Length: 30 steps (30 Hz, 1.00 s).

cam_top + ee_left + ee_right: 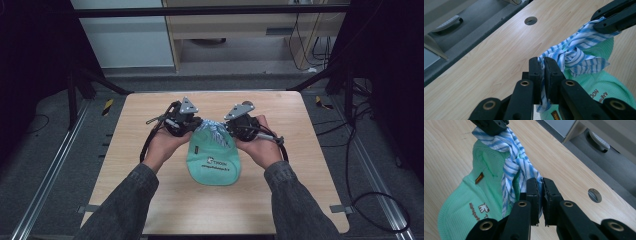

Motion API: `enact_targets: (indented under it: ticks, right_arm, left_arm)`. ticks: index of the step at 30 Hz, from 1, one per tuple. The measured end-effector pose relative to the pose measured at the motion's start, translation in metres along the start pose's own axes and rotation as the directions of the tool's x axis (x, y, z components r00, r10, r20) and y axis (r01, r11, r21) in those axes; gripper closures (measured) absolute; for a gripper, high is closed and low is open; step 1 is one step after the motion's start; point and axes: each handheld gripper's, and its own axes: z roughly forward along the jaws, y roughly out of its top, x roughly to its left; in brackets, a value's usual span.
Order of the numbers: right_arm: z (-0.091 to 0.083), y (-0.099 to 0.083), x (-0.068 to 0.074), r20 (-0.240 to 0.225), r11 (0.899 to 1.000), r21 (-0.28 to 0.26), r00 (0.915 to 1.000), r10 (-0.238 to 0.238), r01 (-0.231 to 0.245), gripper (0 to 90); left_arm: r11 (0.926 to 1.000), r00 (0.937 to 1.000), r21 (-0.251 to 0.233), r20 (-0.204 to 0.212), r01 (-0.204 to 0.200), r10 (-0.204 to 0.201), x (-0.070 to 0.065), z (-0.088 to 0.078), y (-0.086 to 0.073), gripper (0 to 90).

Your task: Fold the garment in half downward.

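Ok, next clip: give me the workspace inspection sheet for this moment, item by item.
Surface: light wooden table, round cable hole near the far edge.
Job's things: green mesh bag lying flat; blue-striped cloth tie knotted at its mouth.
Clutter: nothing seen.
Grippers: left claw shut on one end of the tie; right claw shut on the other end.
Cables: one trails from each claw; loose black cables on the floor at right.
Surroundings: dark metal frame, grey carpet, a cabinet beyond the table.

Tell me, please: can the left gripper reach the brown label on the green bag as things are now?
Probably not yet. The left gripper is shut on the striped cloth, with the right gripper clamping the other end; the brown label lies near and uncovered on the green bag.
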Motion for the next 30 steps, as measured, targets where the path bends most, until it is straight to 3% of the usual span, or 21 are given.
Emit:
enact_targets:
  ticks: [13, 19, 30]
  right_arm:
    - [0.009, -0.005, -0.005, 0.007, 1.0, 0.013, 0.9999, 0.007, -0.007, 84.3]
    - [0.018, -0.009, -0.001, 0.009, 1.0, 0.02, 1.0, -0.003, 0.002, 84.2]
    - [0.024, -0.026, 0.01, 0.006, 0.999, 0.033, 0.9997, -0.023, 0.023, 84.2]
  left_arm:
    - [0.9998, 0.9997, 0.007, -0.012, -0.021, 0.021, -0.001, 0.009, -0.002, 84.6]
    - [0.9994, 0.9992, 0.015, -0.024, -0.031, 0.031, -0.002, 0.015, -0.011, 84.6]
    - [0.9981, 0.9979, 0.014, -0.023, -0.06, 0.06, -0.018, 0.017, -0.027, 84.5]
